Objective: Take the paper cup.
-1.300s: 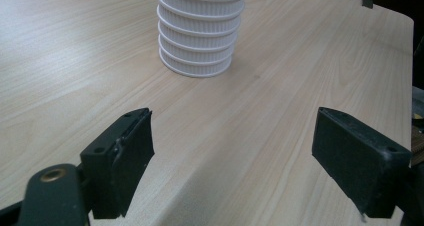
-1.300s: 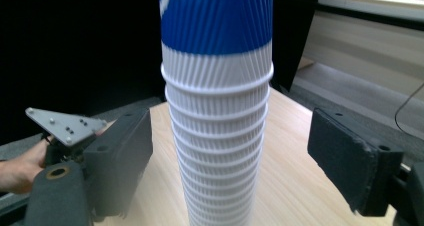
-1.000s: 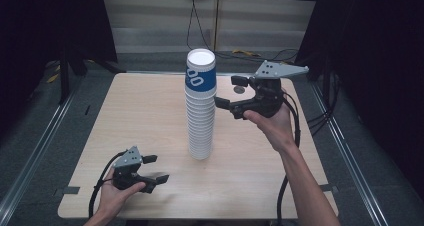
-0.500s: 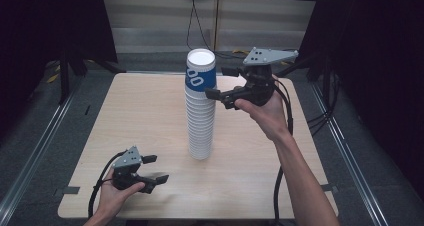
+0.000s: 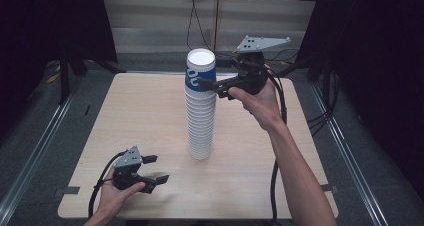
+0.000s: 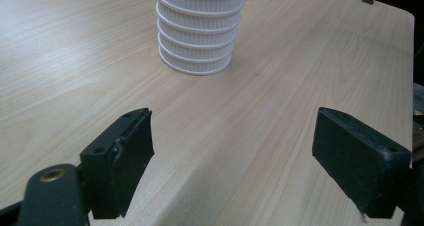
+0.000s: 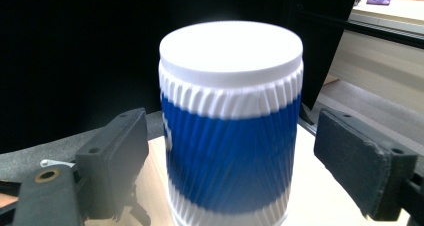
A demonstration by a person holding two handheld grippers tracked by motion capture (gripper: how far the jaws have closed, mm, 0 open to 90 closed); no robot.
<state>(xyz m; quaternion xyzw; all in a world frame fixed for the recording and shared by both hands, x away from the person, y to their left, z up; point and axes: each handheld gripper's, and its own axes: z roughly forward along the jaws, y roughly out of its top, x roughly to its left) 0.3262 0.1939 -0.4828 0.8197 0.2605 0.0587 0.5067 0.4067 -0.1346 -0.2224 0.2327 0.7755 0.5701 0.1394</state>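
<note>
Overhead, top cup (image 7: 231, 136) between spread right fingers (image 7: 360, 161) (untouched), left gripper (image 5: 150, 170) spread.

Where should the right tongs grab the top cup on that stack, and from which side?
Grip the top cup on its blue ribbed band, from the side. The right tongs are open, level with it, one jaw either side. The wall there is straight and round, and the cup stack below is tall and could tip.

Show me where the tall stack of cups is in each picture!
High view: the stack of paper cups stands mid-table, its blue-banded top cup by the right hand-held gripper.
Left gripper view: its white ribbed bottom, top centre.
Right gripper view: the blue-banded top cup, centre, between the open jaws.
Shared landmark: the wooden table.
</note>
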